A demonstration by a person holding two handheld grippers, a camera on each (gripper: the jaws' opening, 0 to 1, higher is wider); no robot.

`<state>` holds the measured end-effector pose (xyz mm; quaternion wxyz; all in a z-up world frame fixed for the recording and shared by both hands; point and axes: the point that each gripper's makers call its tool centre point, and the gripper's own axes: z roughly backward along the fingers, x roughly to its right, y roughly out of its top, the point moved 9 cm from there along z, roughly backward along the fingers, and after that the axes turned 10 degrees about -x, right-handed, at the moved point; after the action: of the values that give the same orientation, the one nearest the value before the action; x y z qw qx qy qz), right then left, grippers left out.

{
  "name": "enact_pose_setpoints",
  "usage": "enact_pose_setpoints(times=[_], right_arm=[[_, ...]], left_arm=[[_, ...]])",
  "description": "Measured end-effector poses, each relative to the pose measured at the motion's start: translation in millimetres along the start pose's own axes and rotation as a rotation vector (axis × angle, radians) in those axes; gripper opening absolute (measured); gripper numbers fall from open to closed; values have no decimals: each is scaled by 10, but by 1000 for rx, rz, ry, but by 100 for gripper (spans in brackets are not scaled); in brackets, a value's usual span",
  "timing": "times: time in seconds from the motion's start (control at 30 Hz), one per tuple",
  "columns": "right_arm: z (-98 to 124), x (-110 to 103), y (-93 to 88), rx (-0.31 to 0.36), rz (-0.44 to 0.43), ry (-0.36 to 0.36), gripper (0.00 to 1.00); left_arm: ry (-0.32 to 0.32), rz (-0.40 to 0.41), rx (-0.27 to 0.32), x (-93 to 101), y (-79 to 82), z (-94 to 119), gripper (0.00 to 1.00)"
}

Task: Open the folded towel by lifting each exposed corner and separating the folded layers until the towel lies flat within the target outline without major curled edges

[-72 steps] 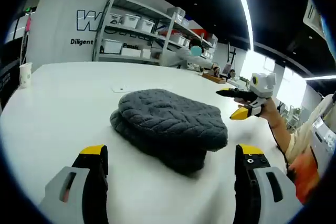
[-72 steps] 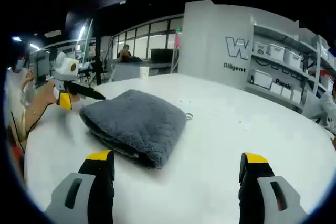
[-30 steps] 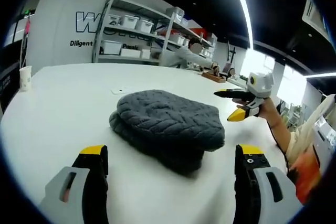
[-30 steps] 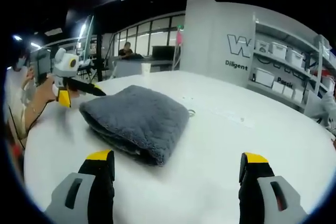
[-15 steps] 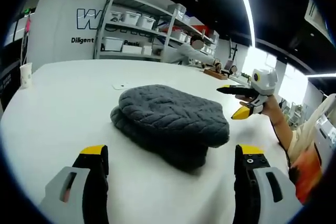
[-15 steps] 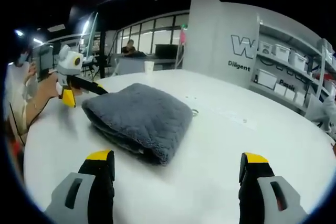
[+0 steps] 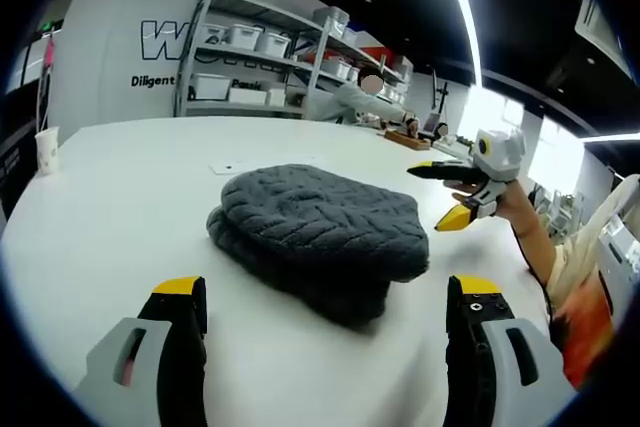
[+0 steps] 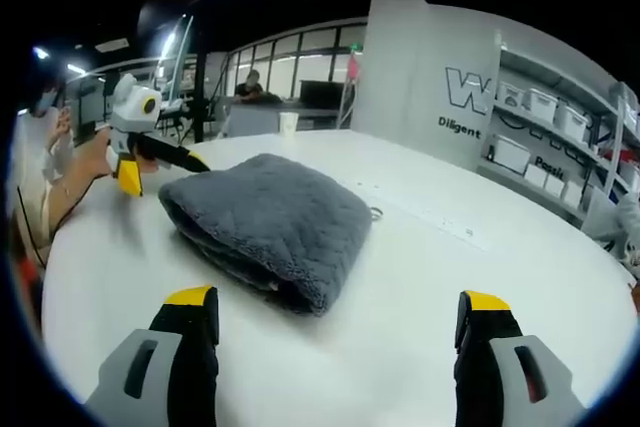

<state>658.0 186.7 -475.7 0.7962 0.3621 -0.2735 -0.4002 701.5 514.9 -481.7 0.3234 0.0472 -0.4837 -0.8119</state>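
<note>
While the towel (image 7: 320, 232) sits fully folded, we bring both wide-open grippers, left (image 7: 325, 322) and right (image 8: 340, 332), toward its top-layer corners.

Folded towel (image 7: 320, 232) lies on the table (image 7: 110, 197), layers stacked. In the left gripper view the left gripper (image 7: 325, 322) sits just before the towel, jaws wide apart; the right gripper (image 7: 450, 192) hangs beside the towel's right edge, above the table; cup (image 7: 46, 150) stands well left of the towel near the table edge; shelves (image 7: 260, 57) stand behind the towel, beyond the table. In the right gripper view the right gripper (image 8: 340, 332) sits before the towel (image 8: 270, 222), jaws spread; the left gripper (image 8: 155, 162) is at the towel's far left corner.
</note>
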Motion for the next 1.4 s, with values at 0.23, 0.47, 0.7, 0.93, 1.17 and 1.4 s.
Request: enact_pose_setpoints(times=[0.23, 0.47, 0.7, 0.93, 1.17, 1.4], right_arm=[[-78, -154, 70, 30, 39, 17, 97], [-143, -384, 134, 50, 124, 40, 92], [-187, -524, 196, 112, 127, 82, 82], [-227, -689, 240, 177, 238, 71, 66], [-306, -799, 222, 159, 308, 71, 59], [-331, -849, 239, 198, 292, 72, 30]], left_arm=[[3, 5, -4, -24, 0, 2, 98], [3, -4, -11, -16, 3, 0, 98], [8, -1, -7, -30, 10, 15, 98], [4, -6, -4, -16, 23, 28, 98], [6, -10, 2, 2, 29, 44, 97], [-1, -17, -3, 31, 24, 31, 97]])
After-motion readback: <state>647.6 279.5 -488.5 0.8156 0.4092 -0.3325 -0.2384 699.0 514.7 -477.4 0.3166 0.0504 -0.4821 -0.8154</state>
